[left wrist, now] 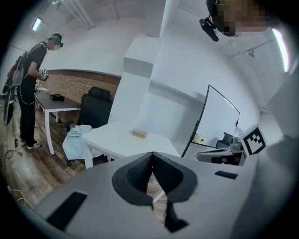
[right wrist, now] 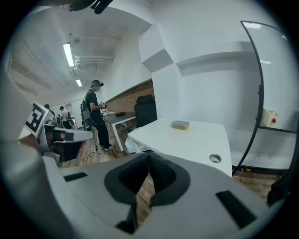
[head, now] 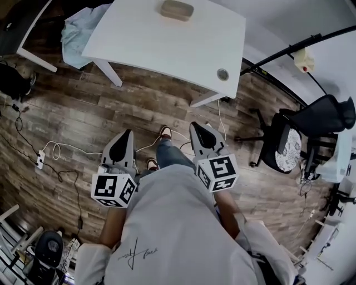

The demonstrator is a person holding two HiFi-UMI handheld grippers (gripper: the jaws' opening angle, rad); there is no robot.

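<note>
Box point(head: 177, 10) — small, tan and flat — is lying near the far edge of the white worktop point(head: 167, 50), well apart from both my grippers. I am holding the left gripper point(head: 127, 134) low over the wooden floor point(head: 72, 106), its jaws pressing together at the tips with nothing between them. I am holding the right gripper point(head: 198, 126) level with it, and its jaws are likewise meeting tip to tip, empty. Both are pointing toward the worktop, short of its near edge. A round grommet hole point(head: 222, 74) is showing at the worktop's near right corner. A pale blue cloth point(head: 78, 30) is lying bunched by the worktop's left end — a black office chair point(head: 289, 139) is standing off to the right, and white cables point(head: 55, 147) are trailing over the floor on the left.
</note>
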